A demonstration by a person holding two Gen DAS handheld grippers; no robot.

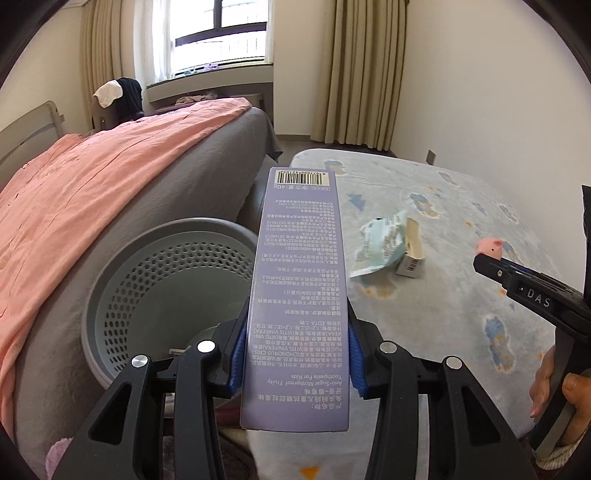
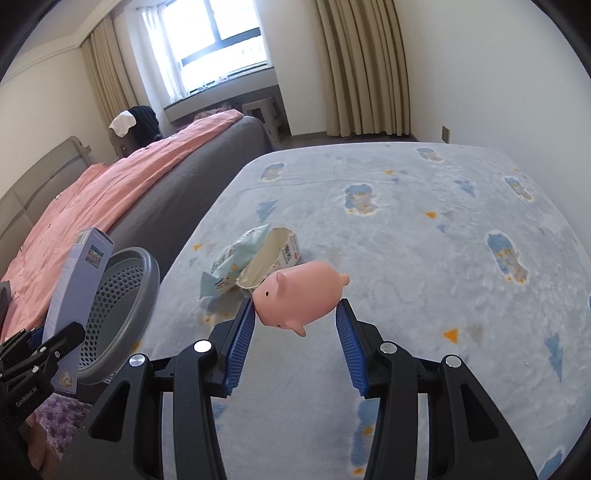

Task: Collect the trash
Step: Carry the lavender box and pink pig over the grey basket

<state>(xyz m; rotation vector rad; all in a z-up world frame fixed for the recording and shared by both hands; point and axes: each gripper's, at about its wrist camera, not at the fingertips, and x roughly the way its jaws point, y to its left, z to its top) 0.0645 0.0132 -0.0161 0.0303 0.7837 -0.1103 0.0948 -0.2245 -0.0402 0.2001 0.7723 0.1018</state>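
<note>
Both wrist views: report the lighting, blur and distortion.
Left wrist view: daylight from the overexposed window; print on the toothpaste box is sharp; curtains bow with fisheye, corners black. Right wrist view: same soft daylight, no hard shadows; pink pig toy is crisp; blanket edge curves.

one toothpaste box [image 1: 297,295], one pig toy [image 2: 301,291], one basket [image 1: 166,284] (perforated), two wrappers [image 1: 380,245]

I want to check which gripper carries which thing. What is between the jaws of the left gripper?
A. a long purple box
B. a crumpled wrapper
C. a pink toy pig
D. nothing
A: in the left wrist view the blue pads of the left gripper press on both sides of the purple box; the pig is at the right gripper.
</note>
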